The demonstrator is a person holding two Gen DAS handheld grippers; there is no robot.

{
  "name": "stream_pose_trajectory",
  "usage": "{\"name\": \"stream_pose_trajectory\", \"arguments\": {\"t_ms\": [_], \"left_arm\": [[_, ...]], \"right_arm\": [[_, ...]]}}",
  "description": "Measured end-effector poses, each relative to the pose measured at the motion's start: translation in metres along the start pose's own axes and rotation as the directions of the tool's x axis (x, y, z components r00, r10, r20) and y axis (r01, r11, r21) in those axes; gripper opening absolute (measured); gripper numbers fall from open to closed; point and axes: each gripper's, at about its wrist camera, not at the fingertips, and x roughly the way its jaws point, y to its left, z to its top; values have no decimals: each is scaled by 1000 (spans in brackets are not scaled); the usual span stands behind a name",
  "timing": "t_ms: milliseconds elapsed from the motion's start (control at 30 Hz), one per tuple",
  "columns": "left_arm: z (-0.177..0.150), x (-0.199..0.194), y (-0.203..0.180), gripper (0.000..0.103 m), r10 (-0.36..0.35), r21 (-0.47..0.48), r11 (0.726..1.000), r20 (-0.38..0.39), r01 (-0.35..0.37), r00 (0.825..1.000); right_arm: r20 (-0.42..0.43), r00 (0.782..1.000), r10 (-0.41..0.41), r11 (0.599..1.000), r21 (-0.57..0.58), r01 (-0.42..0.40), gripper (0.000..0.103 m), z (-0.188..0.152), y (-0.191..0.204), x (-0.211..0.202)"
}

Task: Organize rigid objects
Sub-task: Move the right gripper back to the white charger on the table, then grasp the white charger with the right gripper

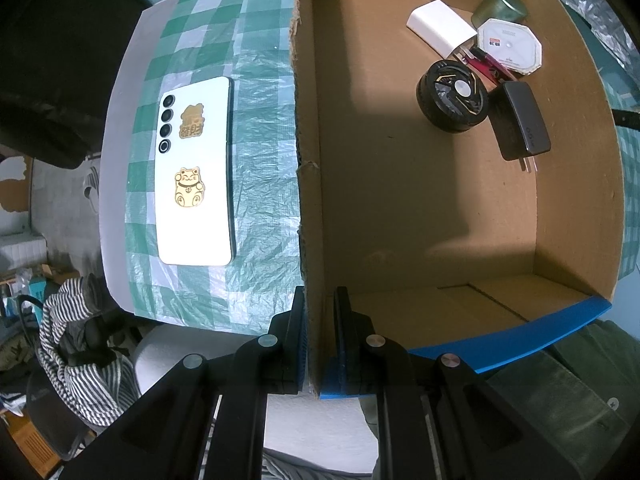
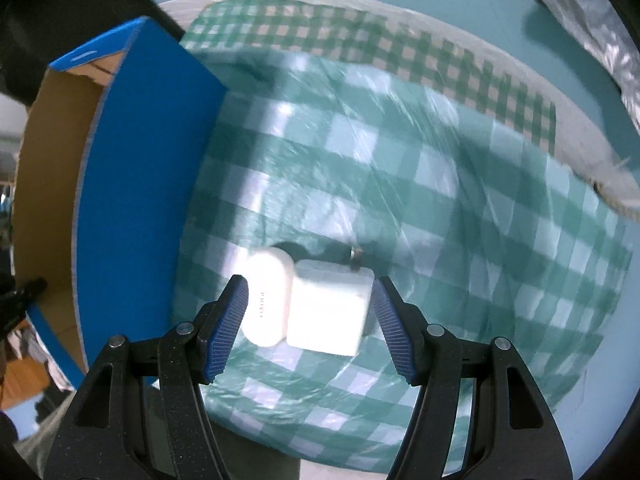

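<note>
My left gripper (image 1: 320,332) is shut on the near left wall of the open cardboard box (image 1: 308,184). Inside the box at the far right lie a white block (image 1: 440,26), a green jar (image 1: 500,6), an octagonal white case (image 1: 510,46), a round black object (image 1: 452,96) and a black charger (image 1: 520,120). A white phone (image 1: 196,172) with gold cat stickers lies face down on the checked cloth left of the box. My right gripper (image 2: 308,312) is open, its jaws on either side of a white rounded case (image 2: 266,300) and a white cube charger (image 2: 328,308) lying together on the cloth.
The green-checked plastic cloth (image 2: 400,184) covers the table. The box's blue outer wall (image 2: 136,184) stands left of my right gripper. A striped garment (image 1: 80,344) and clutter lie below the table edge at the left.
</note>
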Motion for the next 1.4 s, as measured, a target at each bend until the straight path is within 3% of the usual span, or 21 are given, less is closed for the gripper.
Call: {"name": "stream_pose_trajectory", "arguments": {"t_ms": [667,933,1400], "left_arm": [[3,3,5,12,-3,-11,1000,-12,3,1000],[4,4,4,12,-1,-12,1000,-18,1,1000],[3,6,4,12,3,-14,1000,-21,-3,1000]], "right_arm": [[-35,999,27,996,89,-24,65,-6,-21,33],[-81,995,-53,995,85,60,67,-17,-34,45],[-41,994,-98,993,57,100,60,-17,-26,50]]}}
